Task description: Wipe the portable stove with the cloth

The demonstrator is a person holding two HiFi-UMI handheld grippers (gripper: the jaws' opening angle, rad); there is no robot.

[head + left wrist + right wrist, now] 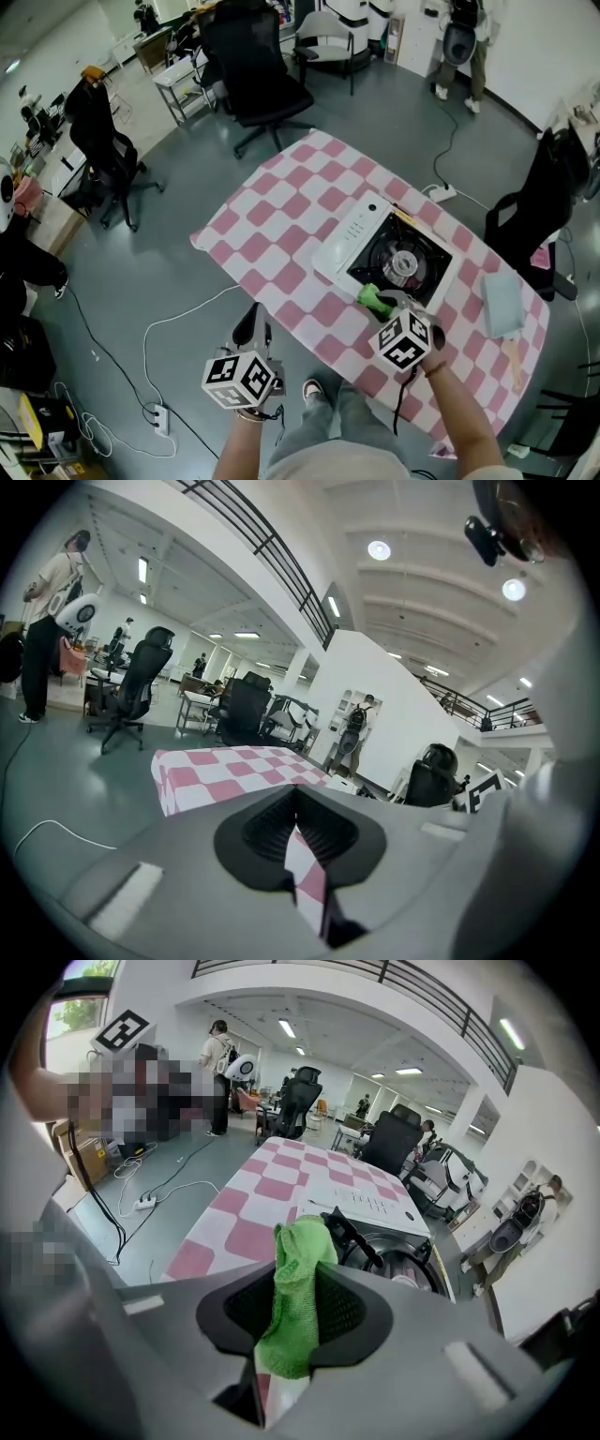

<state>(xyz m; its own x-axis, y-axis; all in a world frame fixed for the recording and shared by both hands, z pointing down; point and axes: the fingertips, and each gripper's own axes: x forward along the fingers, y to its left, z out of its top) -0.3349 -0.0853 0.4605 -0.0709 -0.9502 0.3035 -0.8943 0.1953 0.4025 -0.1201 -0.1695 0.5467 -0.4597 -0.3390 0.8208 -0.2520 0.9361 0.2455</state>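
The right hand-held gripper (388, 307) is clamped on the green cloth (373, 299), which bunches between its jaws and pokes out past their tips. The cloth is right at the near edge of the portable stove (361, 236), beside the black burner well (405, 262). The stove sits on the pink-and-white checked tabletop (281, 234). The left hand-held gripper (296, 801) (off the tabletop's near side, over the grey floor (169, 281)) has its jaws together on nothing.
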